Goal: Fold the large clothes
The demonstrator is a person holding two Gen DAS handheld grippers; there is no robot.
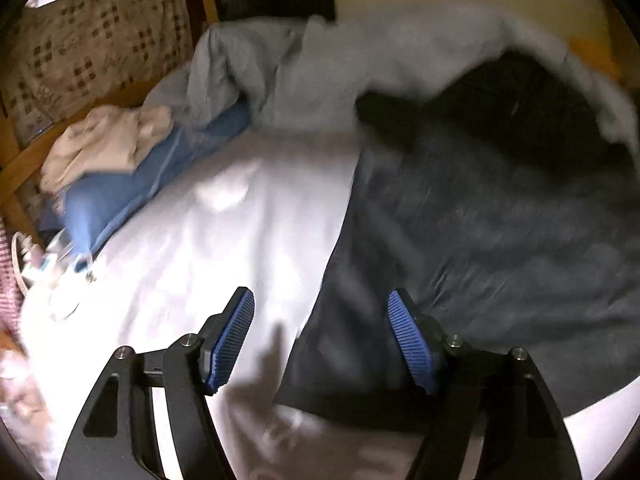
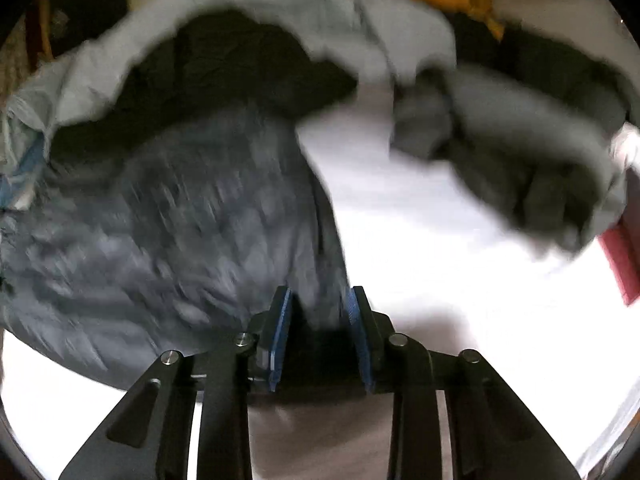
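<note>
A large dark quilted garment [image 1: 500, 220] lies spread on the white bed sheet [image 1: 200, 240]. My left gripper [image 1: 322, 340] hovers open over the garment's near left edge. Its right pad is above the dark fabric and its left pad above bare sheet, and neither presses on anything. In the right wrist view the same garment [image 2: 160, 220] fills the left half. My right gripper [image 2: 320, 336] sits at its near right edge with its jaws narrow. Dark fabric fills the gap between the blue pads. Both views are blurred.
A pale grey-blue duvet [image 1: 320, 60] is bunched along the far side of the bed. At the left lie a blue garment [image 1: 120, 196] and a cream cloth [image 1: 104, 140]. A crumpled grey garment [image 2: 520, 140] and a pink object [image 2: 624, 256] lie at the right.
</note>
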